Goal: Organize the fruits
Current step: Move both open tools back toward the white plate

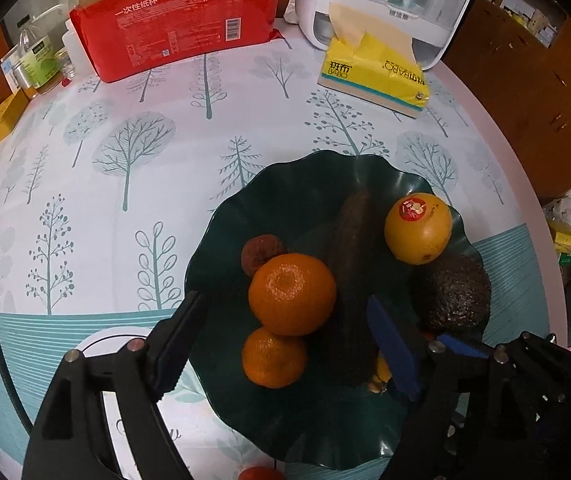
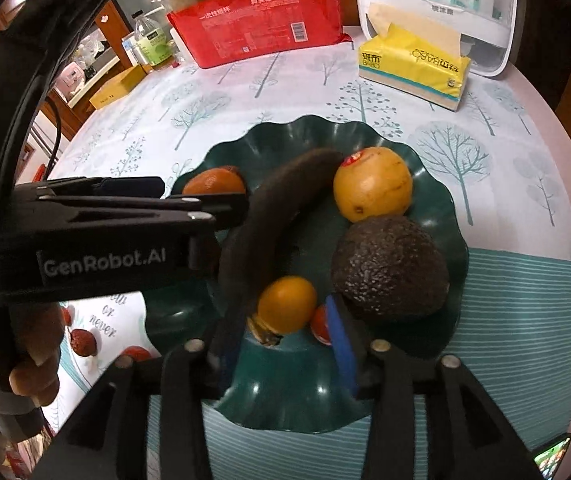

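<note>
Looking nearly done: fruit sits in the green plate [image 2: 437,184], left gripper [image 1: 285,344] and right gripper [image 2: 285,344] both released, dates [image 2: 83,342] left on the table

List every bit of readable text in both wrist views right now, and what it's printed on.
"GenRobot.AI": side of the left gripper.
"一次性纸杯": red paper-cup pack.
"BABO": yellow tissue pack, with Chinese brand characters I can't make out surely.
"or never": script on the tablecloth, partly hidden.
Round sticker on the yellow orange: too small to read.
Bottle label: blurred.
</note>
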### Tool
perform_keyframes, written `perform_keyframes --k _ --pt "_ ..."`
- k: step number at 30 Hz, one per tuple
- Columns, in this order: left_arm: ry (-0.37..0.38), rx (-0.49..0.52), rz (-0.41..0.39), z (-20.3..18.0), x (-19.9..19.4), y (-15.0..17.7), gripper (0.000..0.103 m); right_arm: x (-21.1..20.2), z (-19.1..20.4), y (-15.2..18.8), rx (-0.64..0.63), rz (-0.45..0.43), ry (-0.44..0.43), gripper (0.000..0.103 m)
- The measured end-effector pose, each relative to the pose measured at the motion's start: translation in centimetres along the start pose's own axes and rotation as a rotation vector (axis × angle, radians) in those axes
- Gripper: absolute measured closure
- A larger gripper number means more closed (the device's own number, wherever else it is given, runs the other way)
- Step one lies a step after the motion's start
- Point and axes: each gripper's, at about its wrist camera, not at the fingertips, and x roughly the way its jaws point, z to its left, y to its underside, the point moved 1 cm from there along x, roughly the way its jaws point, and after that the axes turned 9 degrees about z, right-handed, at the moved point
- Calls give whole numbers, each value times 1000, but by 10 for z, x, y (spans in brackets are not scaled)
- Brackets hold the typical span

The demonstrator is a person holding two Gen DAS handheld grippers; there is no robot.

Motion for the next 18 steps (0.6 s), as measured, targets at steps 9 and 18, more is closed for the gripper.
perform_keyframes --k 9,18 --pt "6 -25 -9 4 -11 9 11 -6 0 3 11 -14 -8 58" --pt "18 -43 -20 10 -25 28 7 -8 -4 7 34 -12 7 58"
